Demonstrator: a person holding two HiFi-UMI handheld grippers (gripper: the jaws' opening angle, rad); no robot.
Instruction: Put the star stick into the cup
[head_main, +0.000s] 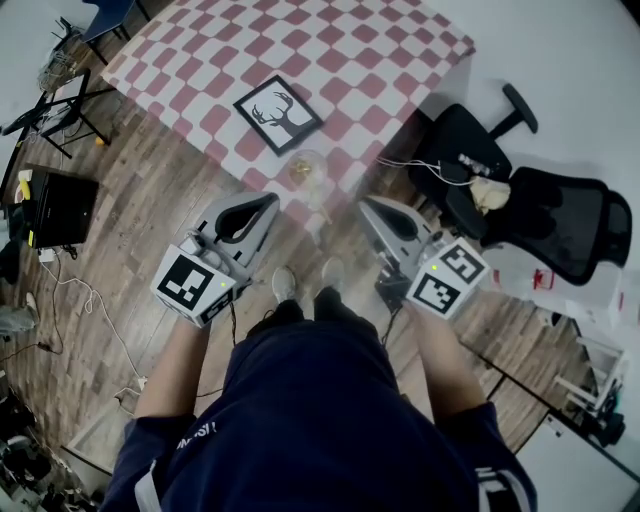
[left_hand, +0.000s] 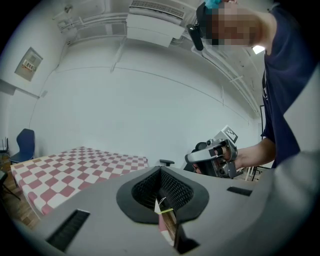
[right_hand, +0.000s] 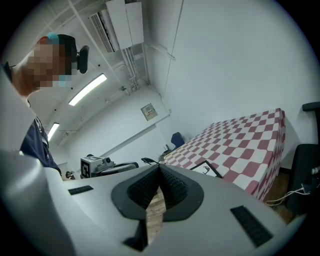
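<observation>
We are holding the left hand-held gripper (head_main: 268, 203) clenched and empty, short of the desk (head_main: 345, 60). A yellowish thing, probably the star stick (head_main: 299, 172), is sitting in the glass cup (head_main: 308, 160) at the desk's edge. The right hand-held gripper (head_main: 367, 206) is likewise clenched on nothing. Placing looks done; nothing is calling for another grasp.

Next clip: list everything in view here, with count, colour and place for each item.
table: one, red-and-white checked cloth, top of the head view
framed picture: one, black frame with an antlered-deer print, flat on the table
cup: one, clear, at the table's near edge beside the picture; something yellowish inside, too small to identify
office chair: one, black, right of the table
flat case: one, black, on the wooden floor at left
blue chair: one, beyond the table's far end
shoes: two, pale, on the floor between the grippers
left tongs: one, grey, jaws together
right tongs: one, grey, jaws together, nothing between them
</observation>
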